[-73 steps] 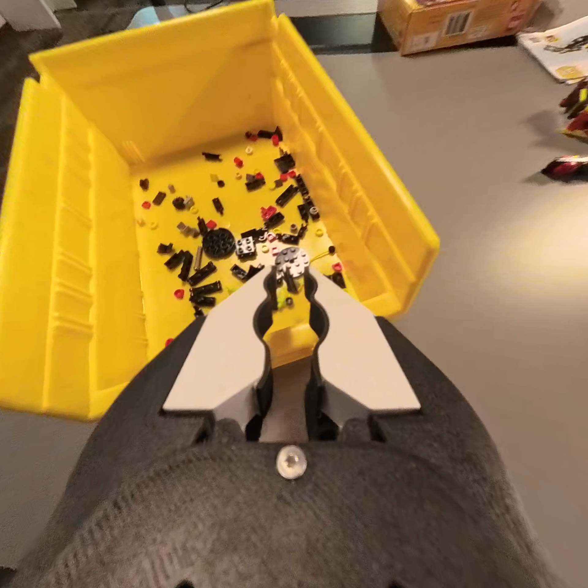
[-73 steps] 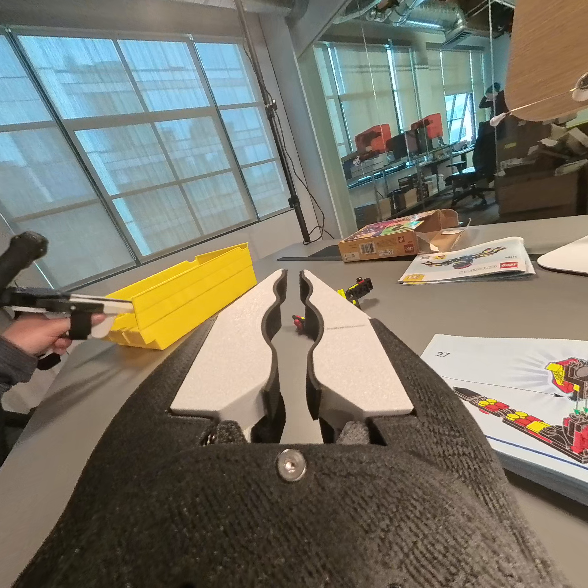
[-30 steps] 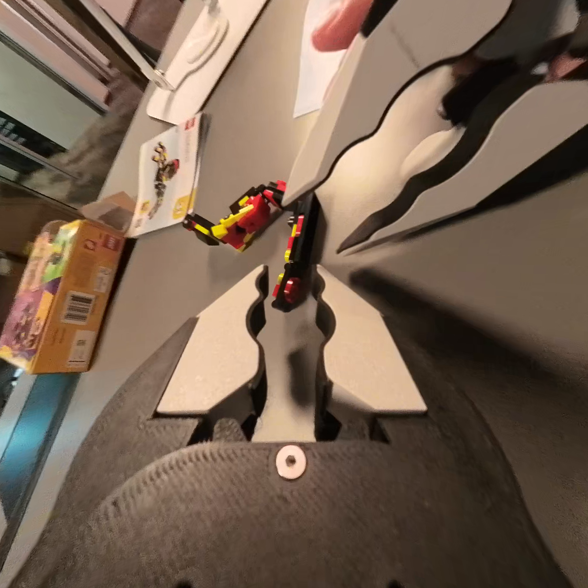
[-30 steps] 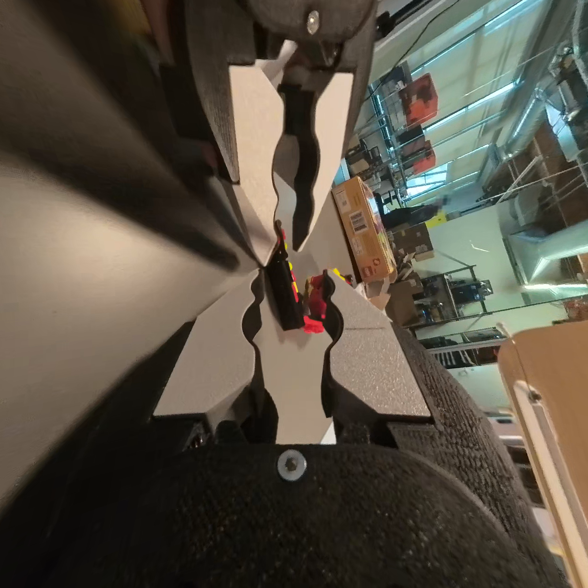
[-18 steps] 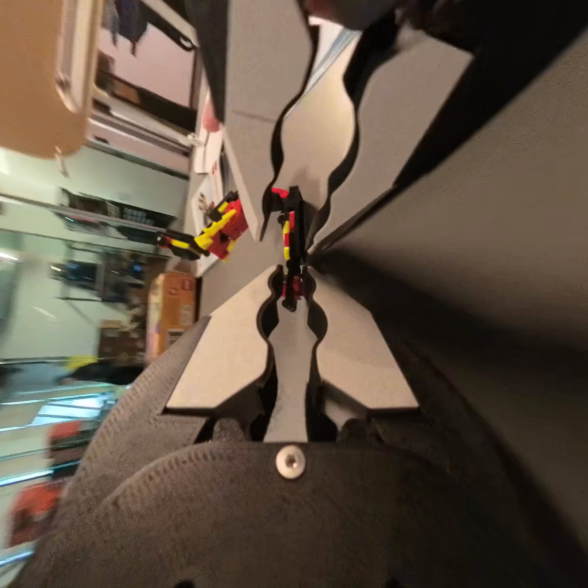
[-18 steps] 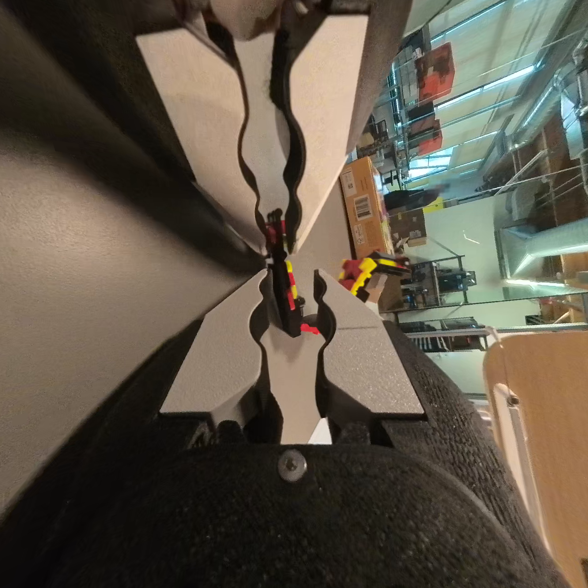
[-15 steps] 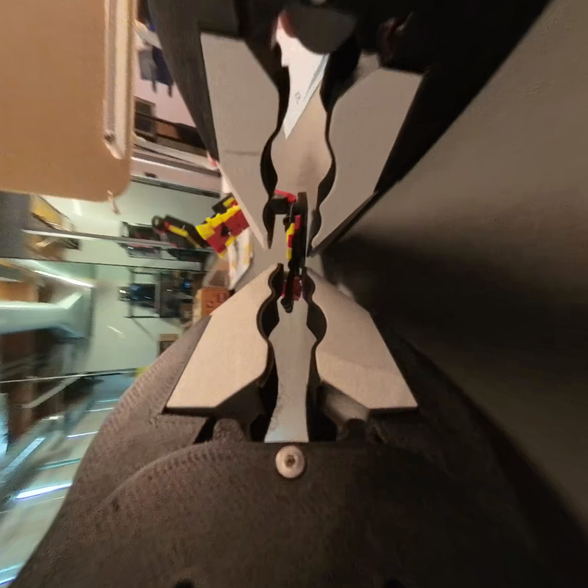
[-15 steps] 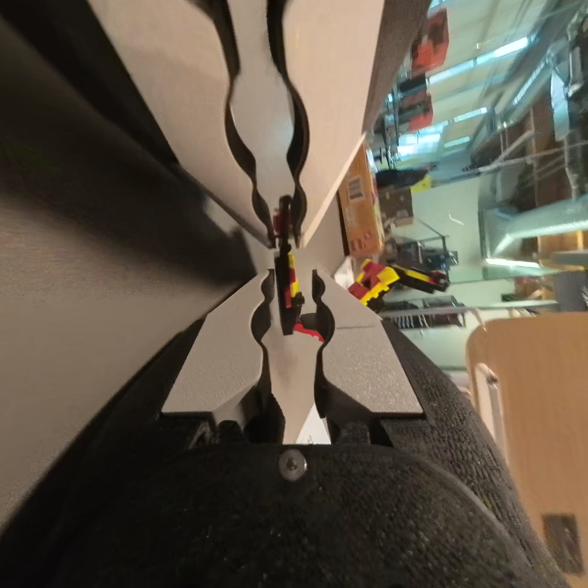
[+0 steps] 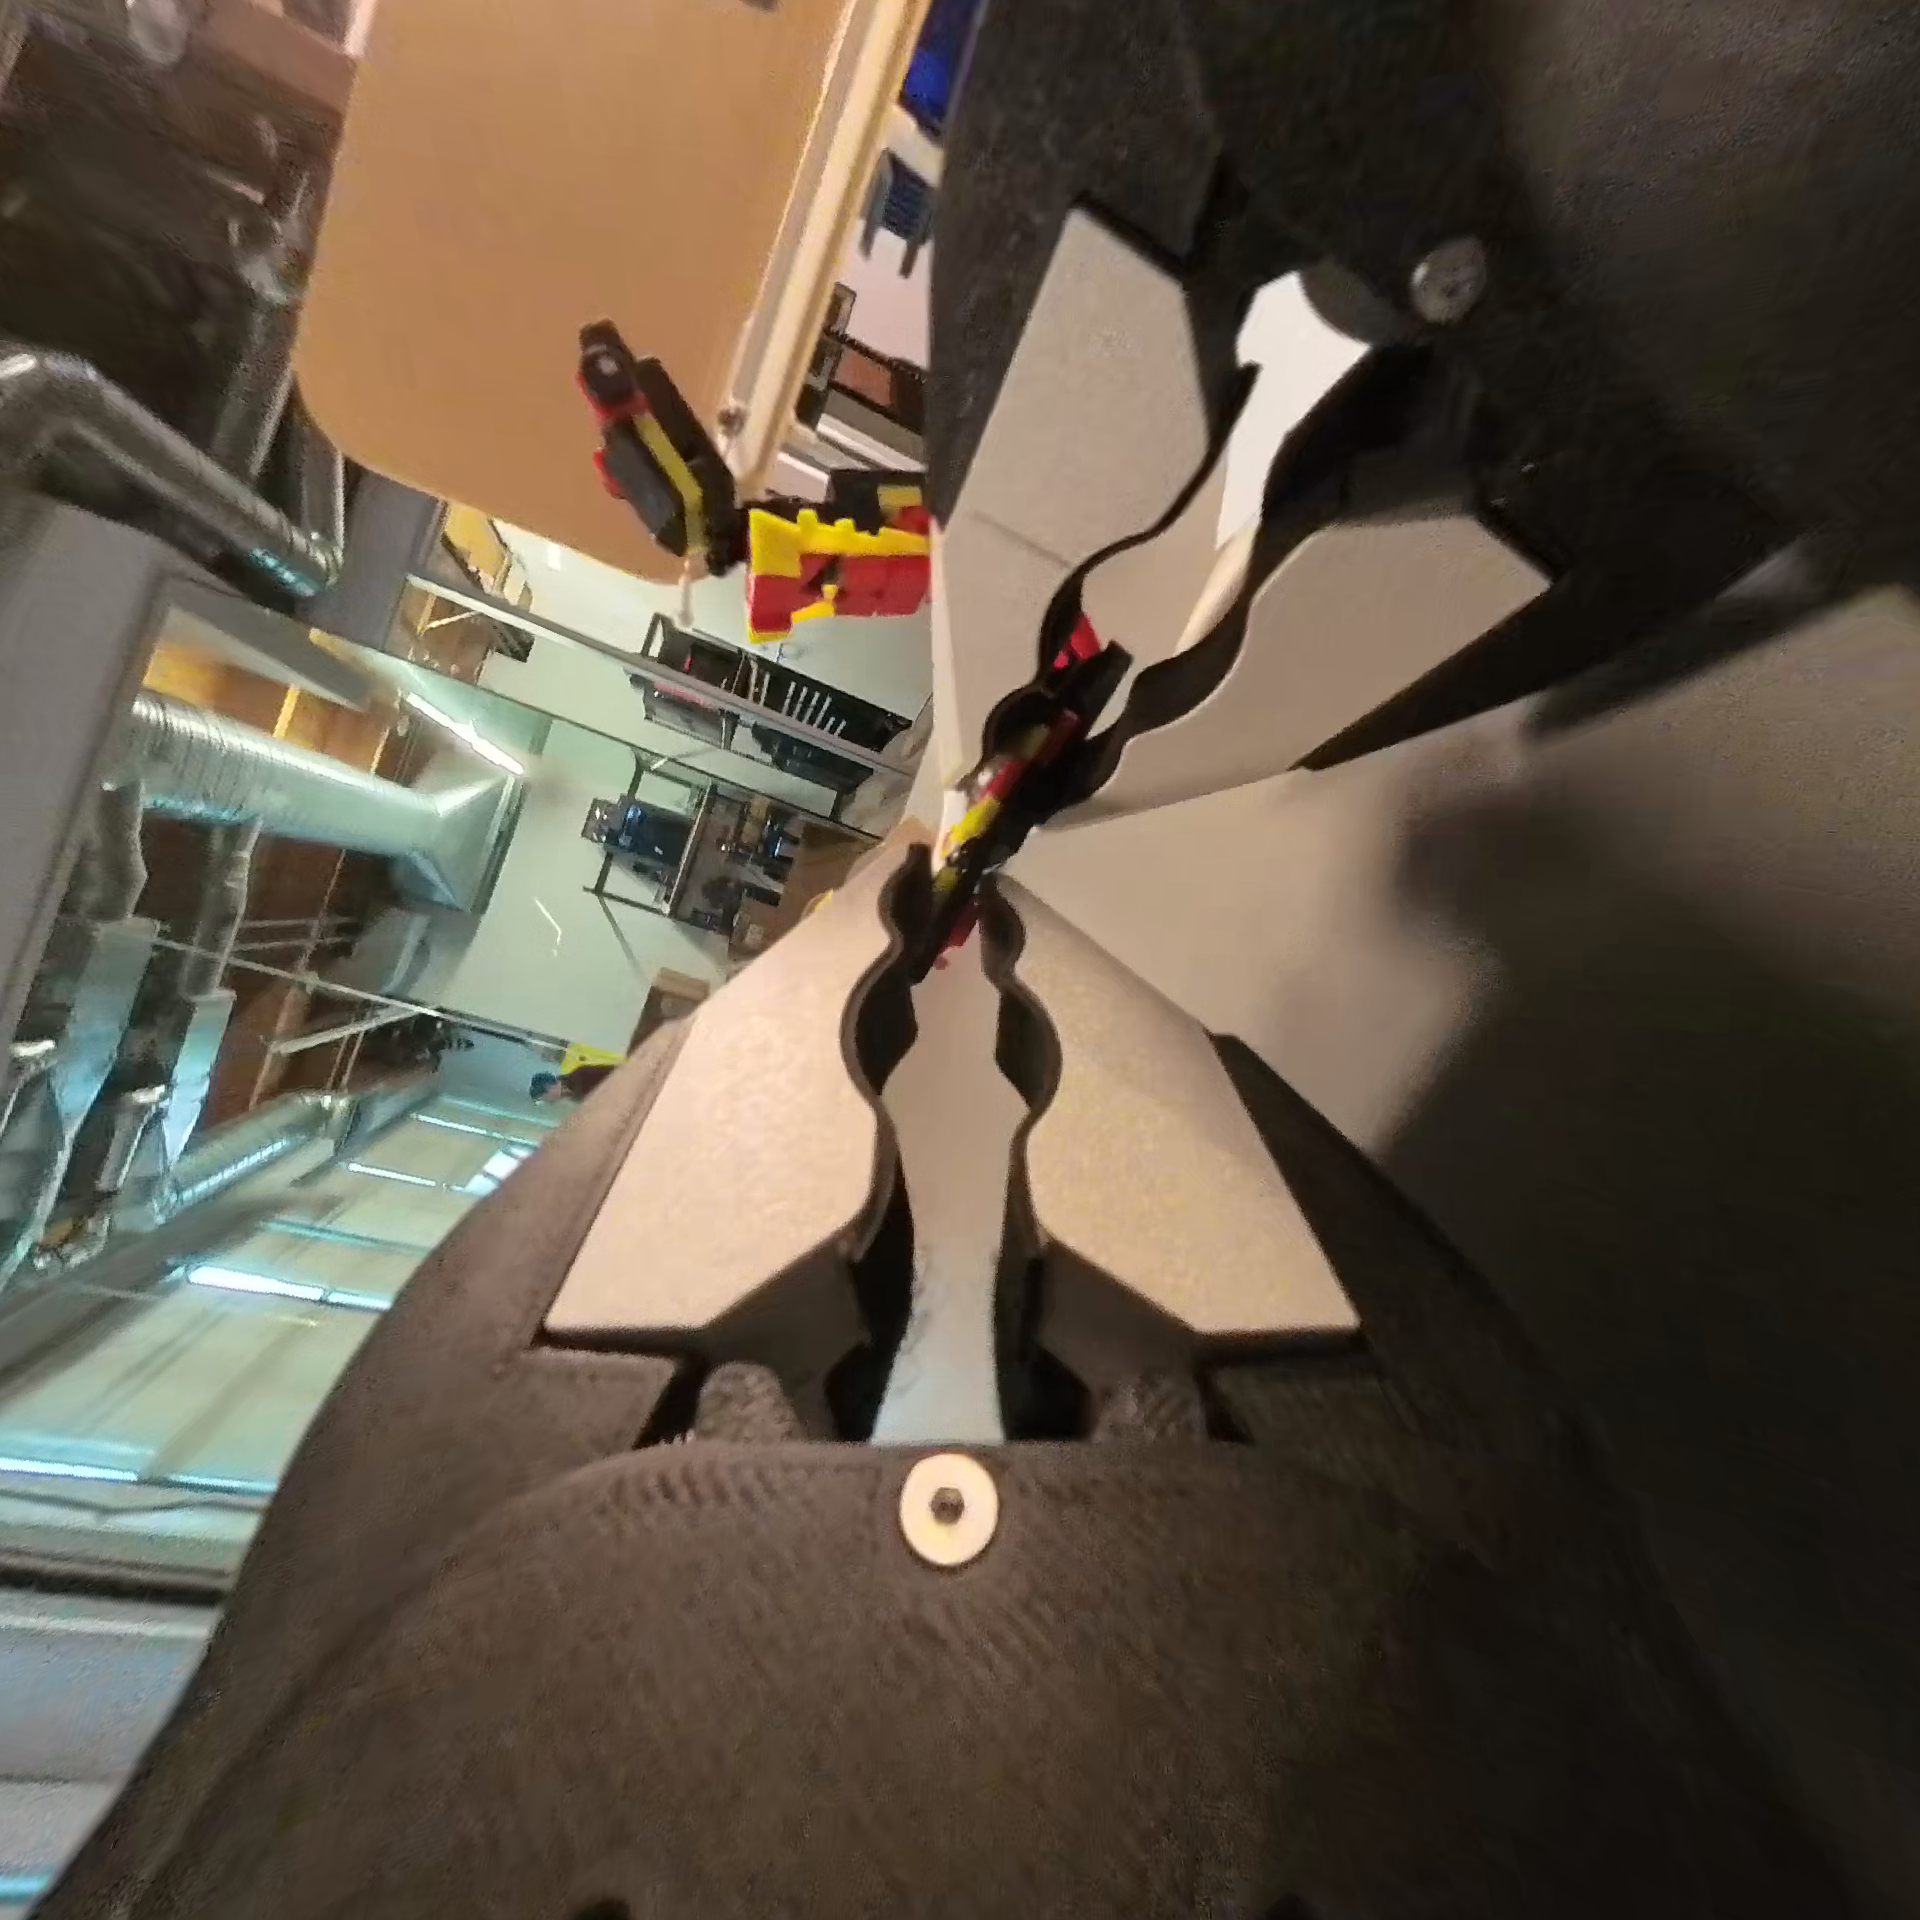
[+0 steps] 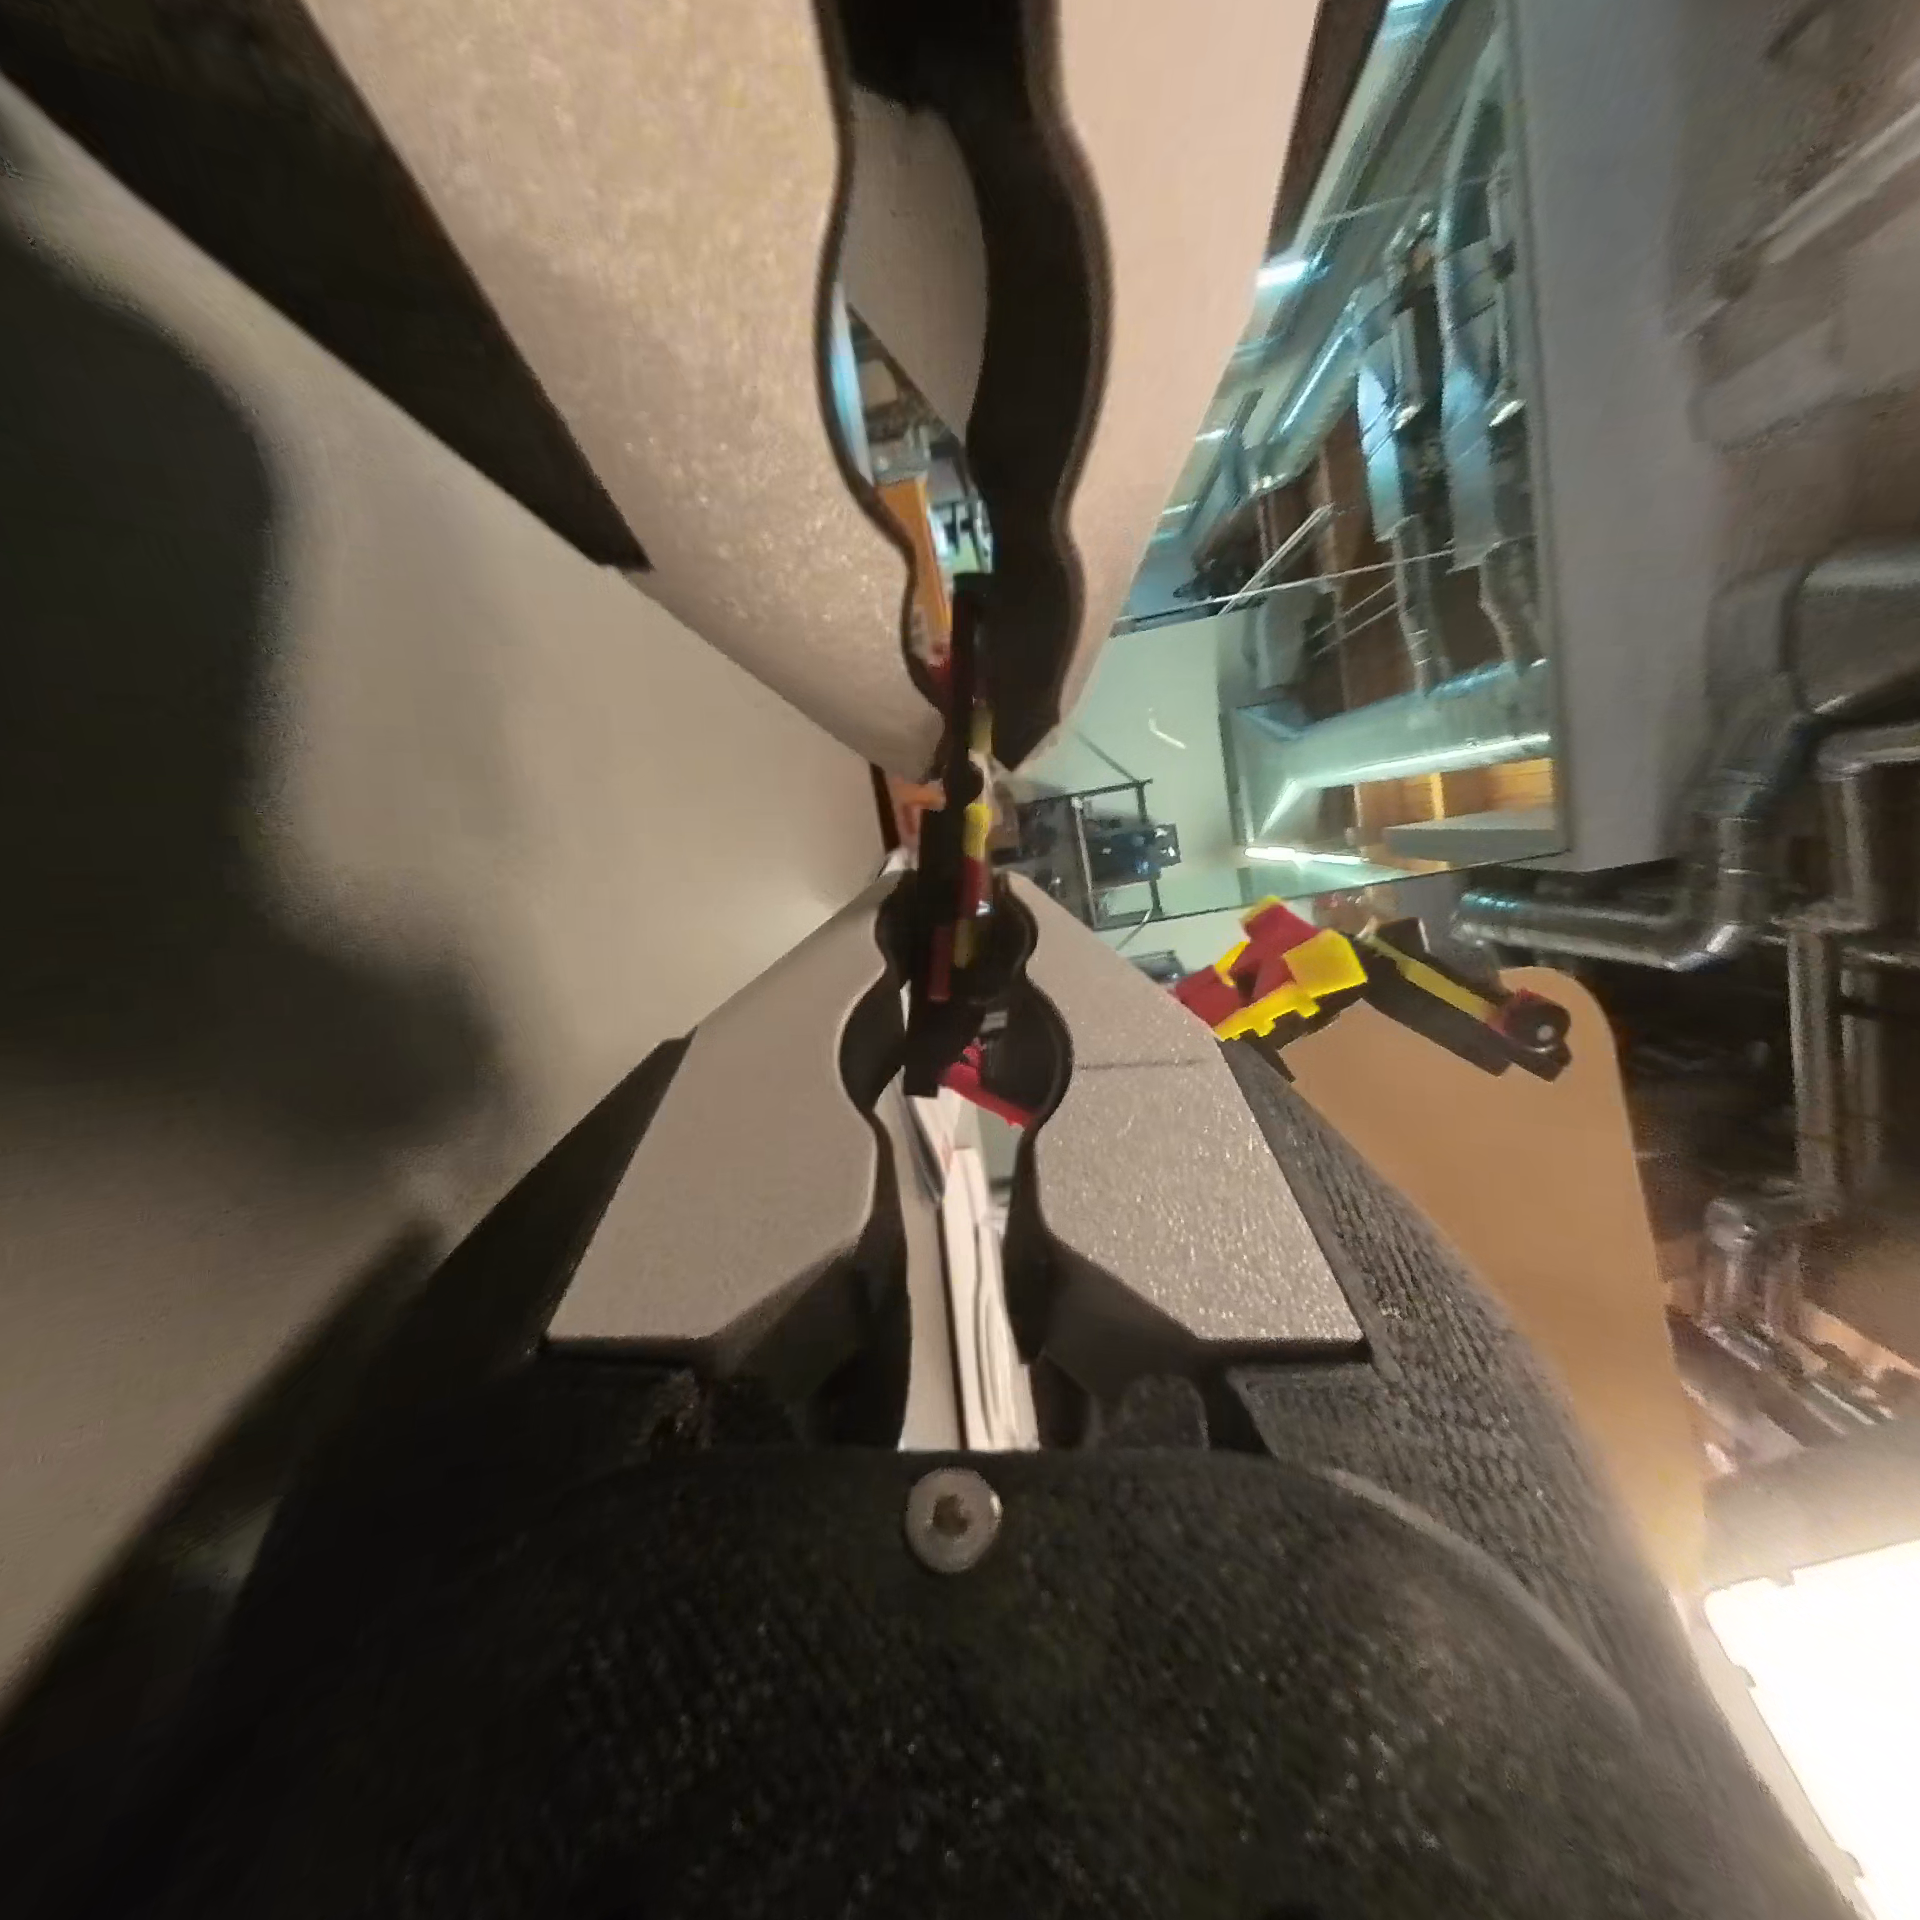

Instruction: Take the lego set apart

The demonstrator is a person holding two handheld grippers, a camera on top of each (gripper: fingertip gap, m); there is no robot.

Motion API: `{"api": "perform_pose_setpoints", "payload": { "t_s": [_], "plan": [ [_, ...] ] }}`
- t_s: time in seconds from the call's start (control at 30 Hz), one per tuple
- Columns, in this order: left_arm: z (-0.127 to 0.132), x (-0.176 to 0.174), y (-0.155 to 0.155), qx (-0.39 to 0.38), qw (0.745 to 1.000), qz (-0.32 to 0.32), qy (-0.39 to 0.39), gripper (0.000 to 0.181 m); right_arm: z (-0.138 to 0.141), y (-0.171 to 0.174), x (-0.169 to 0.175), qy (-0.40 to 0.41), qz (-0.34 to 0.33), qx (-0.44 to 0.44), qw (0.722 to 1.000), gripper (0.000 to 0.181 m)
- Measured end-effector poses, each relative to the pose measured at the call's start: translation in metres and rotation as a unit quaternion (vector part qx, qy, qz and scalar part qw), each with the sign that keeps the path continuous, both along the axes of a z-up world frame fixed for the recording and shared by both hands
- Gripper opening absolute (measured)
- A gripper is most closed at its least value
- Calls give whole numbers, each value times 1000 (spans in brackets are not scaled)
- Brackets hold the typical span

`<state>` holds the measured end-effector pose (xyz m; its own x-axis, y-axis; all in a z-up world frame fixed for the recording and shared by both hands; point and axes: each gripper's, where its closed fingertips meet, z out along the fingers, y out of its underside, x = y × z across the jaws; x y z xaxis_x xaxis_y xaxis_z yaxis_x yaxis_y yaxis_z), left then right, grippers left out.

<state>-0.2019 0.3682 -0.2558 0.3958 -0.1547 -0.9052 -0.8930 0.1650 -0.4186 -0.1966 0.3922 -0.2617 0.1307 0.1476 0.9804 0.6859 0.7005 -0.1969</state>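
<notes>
Near frame centre in both wrist views, the left gripper [image 9: 951,883] and the right gripper [image 10: 951,935] meet tip to tip, each clamped on one end of a thin black, red and yellow lego strip [image 10: 951,883]. A larger lego chunk [image 9: 831,566] shows at upper centre of the left view.

Right gripper [image 10: 954,925] jaws pinch a thin lego strip [image 10: 951,914] — left gripper [image 10: 971,727] clamps its far end.
</notes>
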Motion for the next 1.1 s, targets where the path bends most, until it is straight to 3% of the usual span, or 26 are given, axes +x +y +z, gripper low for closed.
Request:
{"api": "perform_pose_setpoints", "payload": {
  "t_s": [0.3, 0.53, 0.63, 0.67, 0.7, 0.73, 0.8, 0.9, 1.03, 1.1],
  "plan": [
    [9, 7, -21, 8, 999, 3, -46, 9, 12, -22, 7, 11, 41, 43, 998, 12],
    [4, 20, -39, -22, 996, -50, -71, 9, 5, -42, 15, 8, 112, -2, 994, 11],
    [-2, 27, -45, -51, 991, -90, -85, 8, 1, -48, 22, -20, 114, 49, 992, 11],
    [-1, 24, -45, -51, 990, -87, -94, 8, 3, -42, 30, -18, 98, 55, 993, 11],
    [6, -2, -38, -33, 993, -30, -109, 7, 7, -31, 45, -2, 78, 46, 996, 11],
    [13, -22, -39, -34, 985, -26, -167, 6, 10, -18, 64, 20, 61, 22, 998, 11],
    [26, -26, -46, -58, 957, -65, -277, 7, 5, -7, 87, 30, 50, -24, 998, 11],
    [26, 2, -47, -71, 949, -106, -289, 8, -2, -27, 71, 26, 99, -79, 992, 11],
    [35, 17, -50, -113, 903, -152, -387, 9, -15, -61, 44, 17, 142, -274, 951, 11],
    [38, 16, -50, -129, 881, -162, -425, 9, -23, -73, 39, 3, 135, -395, 909, 11]
  ]
}}
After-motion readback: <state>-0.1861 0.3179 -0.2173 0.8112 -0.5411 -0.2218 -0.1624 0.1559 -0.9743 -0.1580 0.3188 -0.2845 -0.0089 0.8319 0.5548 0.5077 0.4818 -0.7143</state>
